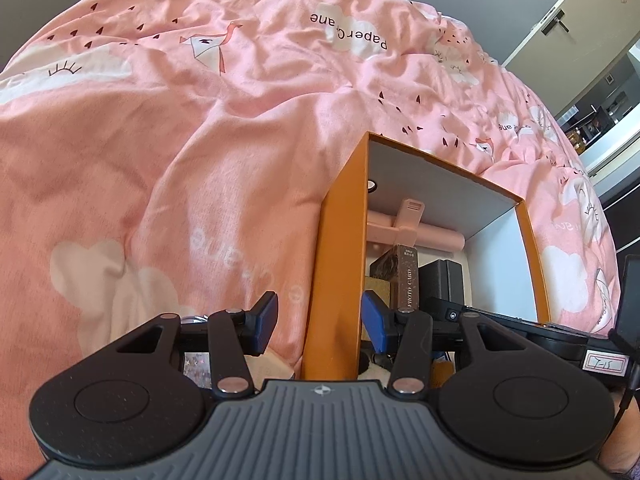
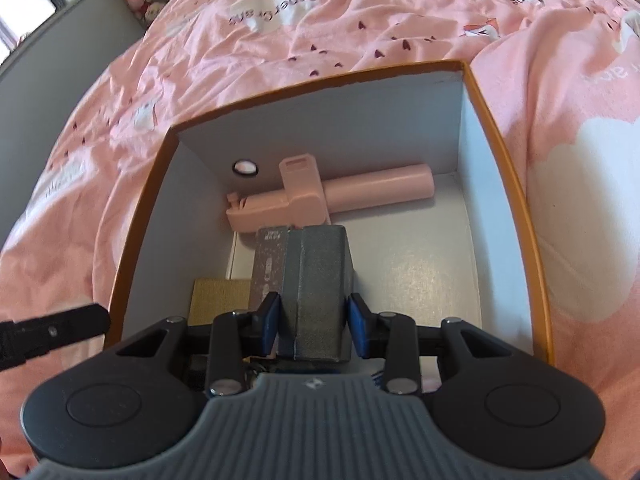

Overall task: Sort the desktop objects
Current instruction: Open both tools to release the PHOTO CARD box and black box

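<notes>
An orange box [image 2: 516, 216] with white inside walls sits on a pink bedspread. Inside lie a pink handheld device [image 2: 332, 196], a brown photo card pack [image 2: 266, 268] and a tan flat item [image 2: 218, 292]. My right gripper [image 2: 314, 322] is inside the box, its blue pads on both sides of a dark grey box [image 2: 320, 280]. My left gripper [image 1: 320, 318] is open and straddles the orange box's left wall [image 1: 340, 264], one finger outside, one inside. The pink device [image 1: 416, 232], photo card pack [image 1: 408, 280] and dark grey box [image 1: 446, 280] show in the left wrist view.
The pink bedspread [image 1: 200, 140] with cloud prints lies all around the box. A door [image 1: 576, 12] and a room opening are at the far right in the left wrist view. A window [image 2: 24, 12] is at the upper left in the right wrist view.
</notes>
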Available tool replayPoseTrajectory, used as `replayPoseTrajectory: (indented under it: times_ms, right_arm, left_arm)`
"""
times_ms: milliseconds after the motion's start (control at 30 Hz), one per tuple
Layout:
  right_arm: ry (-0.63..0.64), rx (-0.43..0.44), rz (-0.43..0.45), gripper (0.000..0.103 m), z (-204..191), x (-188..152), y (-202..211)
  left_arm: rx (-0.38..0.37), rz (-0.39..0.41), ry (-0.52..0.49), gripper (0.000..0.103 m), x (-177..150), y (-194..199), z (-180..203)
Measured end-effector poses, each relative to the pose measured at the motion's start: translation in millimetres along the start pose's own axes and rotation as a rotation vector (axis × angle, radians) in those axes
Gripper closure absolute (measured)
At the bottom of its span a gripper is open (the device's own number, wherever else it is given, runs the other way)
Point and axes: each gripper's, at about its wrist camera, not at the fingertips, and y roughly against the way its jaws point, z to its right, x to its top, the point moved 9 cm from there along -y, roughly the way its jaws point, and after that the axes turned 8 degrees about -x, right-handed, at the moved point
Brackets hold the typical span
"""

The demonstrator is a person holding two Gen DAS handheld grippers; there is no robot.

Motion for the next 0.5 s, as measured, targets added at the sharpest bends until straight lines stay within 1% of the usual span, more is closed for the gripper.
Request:
replayPoseTrajectory:
  times_ms: [167,300,500]
  right_arm:
    - [0.002,0.008,-0.009,0.062,-2,2,-5]
    - [-0.037,0.051,-0.022,0.058,-1,-1,-3]
    - [-0.029,0.074,-0.014,0.051,-4,-5,1]
  left_arm:
    - [0.010,-0.004,0.011,0.050,-4,3,-4]
    - [0.017,-0.011,0.024,0.050,-9,5,-9]
    - [0.014,0.000,0.030,0.050,-14,12,-14]
